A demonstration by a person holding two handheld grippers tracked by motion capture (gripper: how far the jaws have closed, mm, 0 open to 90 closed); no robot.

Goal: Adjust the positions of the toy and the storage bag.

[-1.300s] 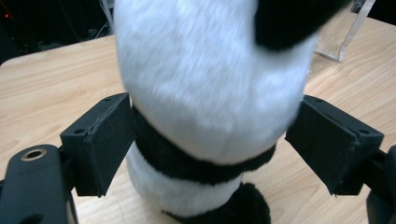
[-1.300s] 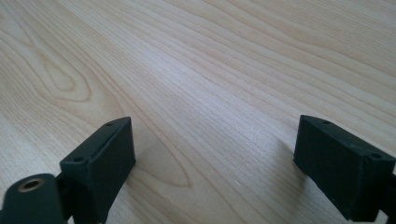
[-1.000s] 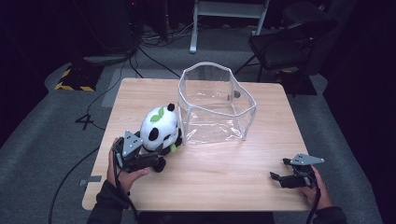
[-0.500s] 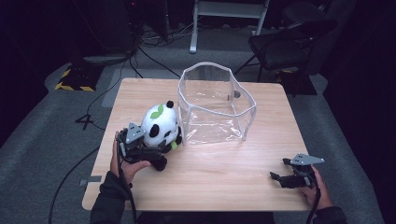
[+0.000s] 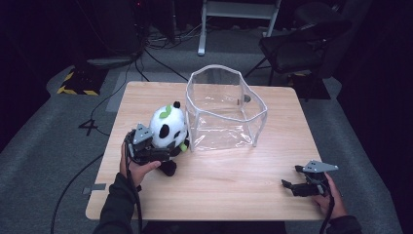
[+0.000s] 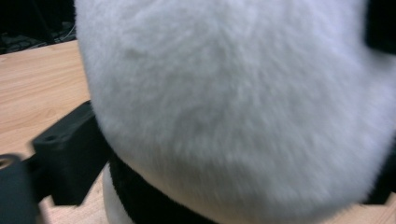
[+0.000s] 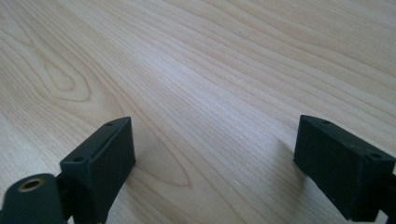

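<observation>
The toy panda (image 5: 168, 127) sits on the left part of the wooden table (image 5: 234, 185), right beside the left wall of the clear plastic box (image 5: 225, 109), so close that it looks to be touching it. A second ago the panda was a bit farther left and nearer the person, and its head leaned another way; now it has been brought closer to the box. The left gripper (image 5: 146, 148) is pressed against the panda's near side, with the person's left hand (image 5: 139, 168) under it. In the left gripper view the white fur of the panda (image 6: 233, 102) is very close and sits between the two black jaws. The jaws have just been closing on it, and they seem to squeeze the soft body, so the claw is clamped on the panda. The panda's black foot rests on the table by the hand. The right gripper (image 5: 304, 185) lies low on the table at the near right corner, well apart from the panda and the box, in the same place as before. In the right gripper view its two jaws stand wide apart with only bare wood (image 7: 210, 93) between them. The tall wall of the box stands between the panda and the inside of the box. Behind the table are a dark chair (image 5: 297, 44), a white frame (image 5: 238, 9) and cables on the grey floor (image 5: 58, 126).
</observation>
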